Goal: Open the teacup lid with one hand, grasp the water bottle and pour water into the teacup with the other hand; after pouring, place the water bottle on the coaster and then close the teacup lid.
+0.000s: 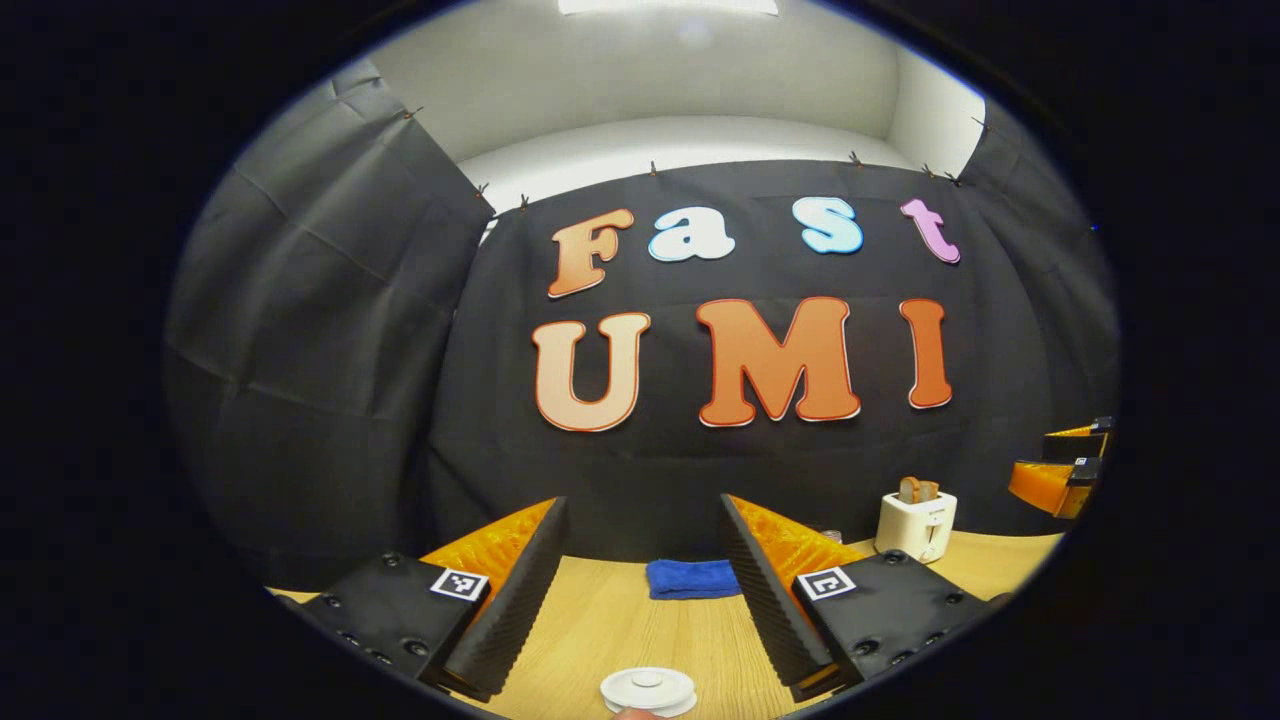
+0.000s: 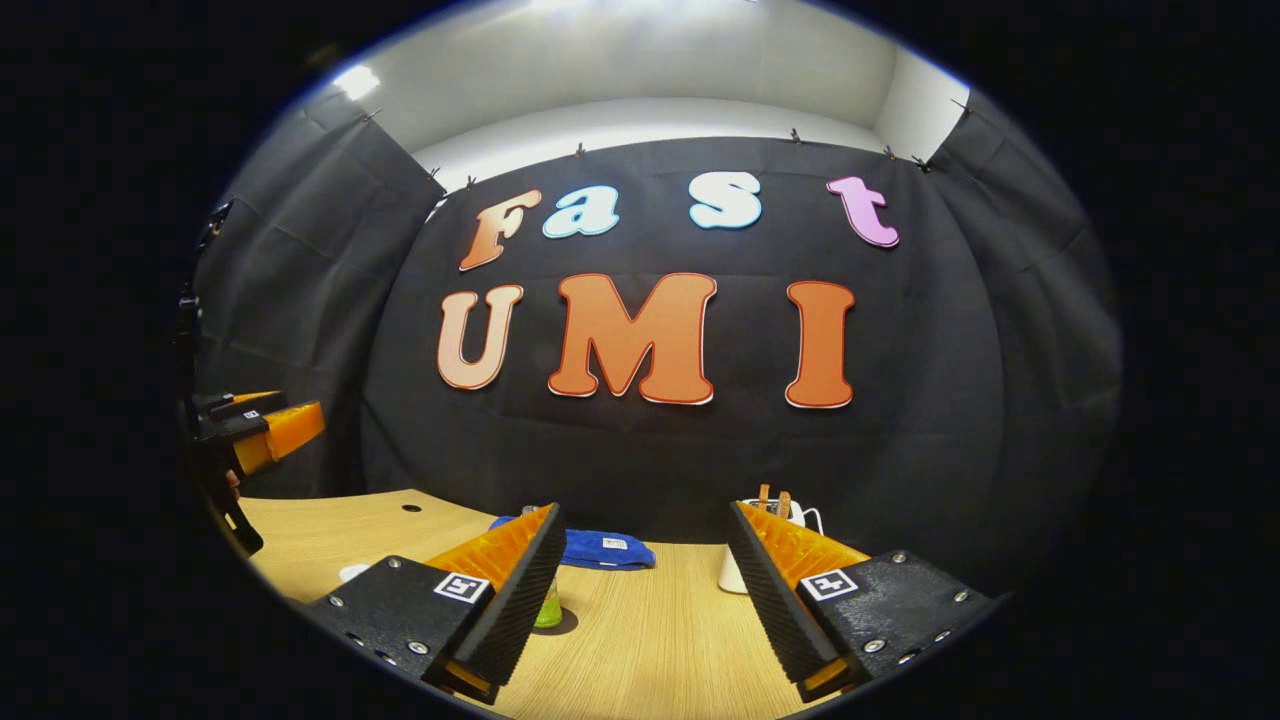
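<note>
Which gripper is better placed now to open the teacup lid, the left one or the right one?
Left, probably. The left gripper is open and the white teacup lid lies on the table just ahead, between its fingers. The right gripper has no lid ahead.

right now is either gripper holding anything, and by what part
Nothing is held. The left gripper and the right gripper both stand open over the wooden table, with bare gaps between their fingers.

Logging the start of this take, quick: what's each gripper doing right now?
Left gripper: open, holding nothing, above the white teacup lid.
Right gripper: open, holding nothing, over the wooden table.
</note>
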Action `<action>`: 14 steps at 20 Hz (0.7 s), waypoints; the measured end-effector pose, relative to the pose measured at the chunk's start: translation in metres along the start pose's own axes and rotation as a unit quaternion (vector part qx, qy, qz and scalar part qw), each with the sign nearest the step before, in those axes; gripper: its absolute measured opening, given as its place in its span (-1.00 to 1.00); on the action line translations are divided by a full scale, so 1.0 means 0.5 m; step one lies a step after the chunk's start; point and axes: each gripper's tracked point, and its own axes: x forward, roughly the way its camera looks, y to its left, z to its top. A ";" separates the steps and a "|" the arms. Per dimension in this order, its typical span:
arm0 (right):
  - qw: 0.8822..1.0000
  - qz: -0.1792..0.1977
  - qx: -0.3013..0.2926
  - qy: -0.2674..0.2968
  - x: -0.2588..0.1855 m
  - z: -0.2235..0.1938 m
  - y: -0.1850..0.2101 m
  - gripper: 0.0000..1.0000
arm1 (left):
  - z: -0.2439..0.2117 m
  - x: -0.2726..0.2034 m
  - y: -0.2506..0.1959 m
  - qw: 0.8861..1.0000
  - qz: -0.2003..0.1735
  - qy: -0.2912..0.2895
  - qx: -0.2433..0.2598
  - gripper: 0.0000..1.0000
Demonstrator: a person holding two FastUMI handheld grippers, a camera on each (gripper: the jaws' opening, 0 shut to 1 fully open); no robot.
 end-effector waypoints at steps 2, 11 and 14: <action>1.000 0.000 0.002 0.000 -0.001 0.000 0.000 0.94 | 0.001 -0.006 0.000 1.000 0.002 -0.002 -0.001 0.89; 1.000 -0.002 -0.001 0.001 0.001 -0.001 -0.002 0.95 | 0.015 -0.005 -0.006 1.000 -0.002 -0.007 -0.009 0.92; 1.000 -0.008 -0.006 0.004 0.004 -0.009 -0.013 0.94 | 0.007 -0.009 -0.007 1.000 -0.005 -0.003 -0.011 0.92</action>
